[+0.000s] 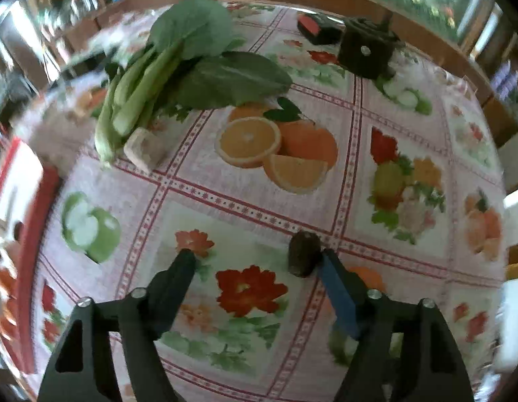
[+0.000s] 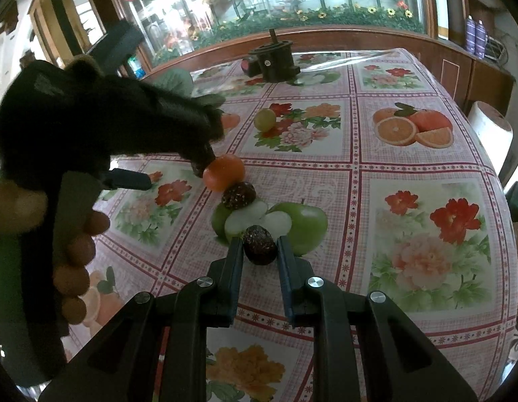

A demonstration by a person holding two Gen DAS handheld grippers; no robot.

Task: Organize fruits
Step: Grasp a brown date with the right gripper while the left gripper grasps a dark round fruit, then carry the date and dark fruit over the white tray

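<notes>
Two fingers of my right gripper (image 2: 260, 251) are clamped on a dark passion fruit (image 2: 260, 245), oval, wrinkled, pale-speckled. Directly at 12 o'clock from it, a second dark fruit (image 2: 238, 195) lies on the tablecloth (image 2: 409, 201), touching an orange tangerine (image 2: 224, 172) at its 11 o'clock. My left gripper (image 1: 255, 261) stands apart, gripping nothing; a dark fruit (image 1: 304, 253) sits against its blue-padded finger (image 1: 339, 294), at 3 o'clock inside the gap. Leafy greens (image 1: 178, 67) lie far off at 11 o'clock.
</notes>
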